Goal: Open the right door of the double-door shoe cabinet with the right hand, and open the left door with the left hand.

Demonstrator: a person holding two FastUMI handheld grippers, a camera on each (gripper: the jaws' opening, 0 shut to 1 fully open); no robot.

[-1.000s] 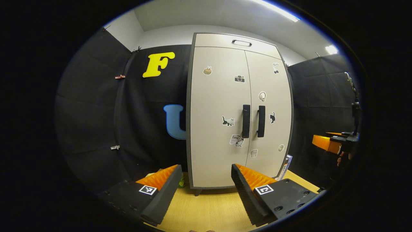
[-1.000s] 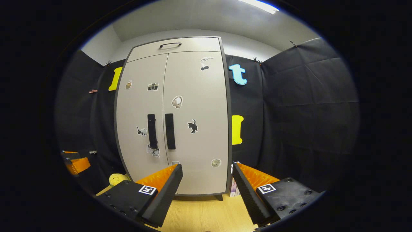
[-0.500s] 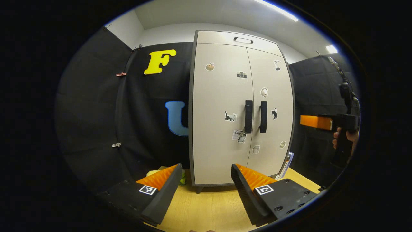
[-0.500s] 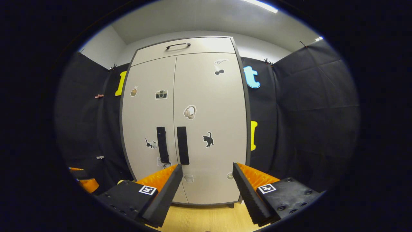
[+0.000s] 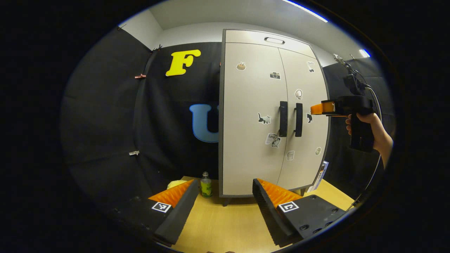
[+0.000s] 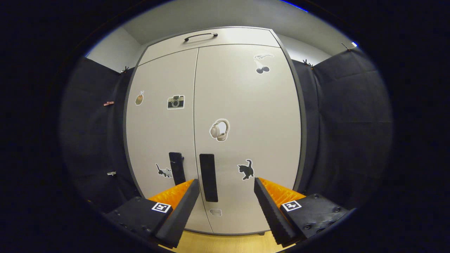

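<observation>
Nearest the camera in the right gripper view, the right gripper (image 6: 226, 196) hangs with fingers apart, just short of the right door's handle (image 6: 209, 177). Farther off, the shoe cabinet (image 5: 246, 105) stands shut at the tabletop's (image 5: 225, 228) back edge. The left gripper (image 5: 223, 203), also spread, waits well back. Next: closing on that handle.

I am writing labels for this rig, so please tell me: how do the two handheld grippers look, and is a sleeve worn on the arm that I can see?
Each gripper has two wedge-shaped, ribbed fingers on black blocks with small square black-and-white markers: left gripper, right gripper. In the left gripper view the right gripper has a black pistol-style handle and a dark cable; the hand and forearm show no sleeve.
</observation>
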